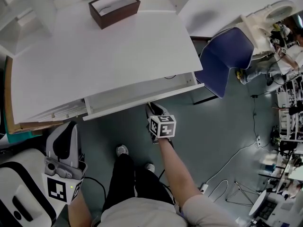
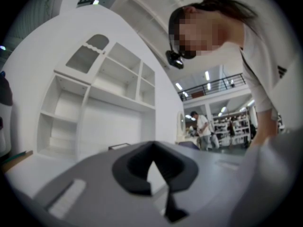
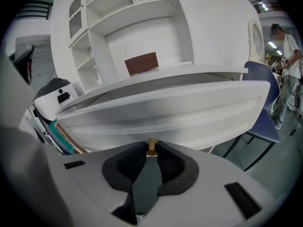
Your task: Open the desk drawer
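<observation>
The white desk point(image 1: 109, 46) has its drawer point(image 1: 142, 98) pulled out a little past the desk's front edge. In the right gripper view the drawer front point(image 3: 161, 108) fills the middle, and a small brass knob point(image 3: 151, 145) sits pinched between the black pads. My right gripper point(image 1: 152, 109) is at the drawer front's lower edge, shut on that knob point(image 3: 151, 149). My left gripper point(image 1: 66, 126) hangs at the lower left, away from the desk, with its jaws together and nothing in them. In its own view the left gripper point(image 2: 151, 148) points level at white shelving point(image 2: 94, 108).
A brown open box point(image 1: 114, 7) stands at the back of the desk top. A blue chair point(image 1: 222, 60) stands to the right of the desk. A white machine point(image 1: 19, 193) is at the lower left. The person's legs point(image 1: 125, 174) stand on the grey floor before the drawer.
</observation>
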### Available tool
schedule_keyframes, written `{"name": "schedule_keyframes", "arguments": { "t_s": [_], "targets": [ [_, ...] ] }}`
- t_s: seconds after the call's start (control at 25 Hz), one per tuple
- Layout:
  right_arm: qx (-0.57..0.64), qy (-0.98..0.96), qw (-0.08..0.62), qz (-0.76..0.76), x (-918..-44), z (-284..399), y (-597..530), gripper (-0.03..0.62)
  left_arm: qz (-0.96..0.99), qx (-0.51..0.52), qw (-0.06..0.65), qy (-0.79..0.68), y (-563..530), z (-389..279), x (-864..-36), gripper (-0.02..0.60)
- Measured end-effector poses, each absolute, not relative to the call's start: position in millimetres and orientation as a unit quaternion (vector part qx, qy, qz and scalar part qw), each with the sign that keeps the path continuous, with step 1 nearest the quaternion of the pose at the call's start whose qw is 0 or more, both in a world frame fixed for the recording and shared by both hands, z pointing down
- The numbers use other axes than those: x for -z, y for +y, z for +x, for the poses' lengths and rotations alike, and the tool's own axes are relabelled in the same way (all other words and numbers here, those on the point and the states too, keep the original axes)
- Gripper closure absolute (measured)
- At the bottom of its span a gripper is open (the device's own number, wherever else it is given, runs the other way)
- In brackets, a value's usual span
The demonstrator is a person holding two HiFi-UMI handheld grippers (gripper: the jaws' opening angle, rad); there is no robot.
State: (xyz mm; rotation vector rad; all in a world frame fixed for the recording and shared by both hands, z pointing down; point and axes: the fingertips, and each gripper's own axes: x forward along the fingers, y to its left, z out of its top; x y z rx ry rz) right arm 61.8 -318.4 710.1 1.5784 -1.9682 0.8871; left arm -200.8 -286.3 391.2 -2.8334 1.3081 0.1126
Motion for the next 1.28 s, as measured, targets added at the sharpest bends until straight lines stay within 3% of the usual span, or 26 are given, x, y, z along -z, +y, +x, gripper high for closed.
{"name": "schedule_keyframes", "arguments": {
  "t_s": [1.28],
  "targets": [
    [-0.331,-0.711,0.245,0.570,-708.0,71.1,-237.4,0.526,-0.904,-0.058,0.019,0.424,-250.9,-181.8,-368.2,0.575]
  ]
}}
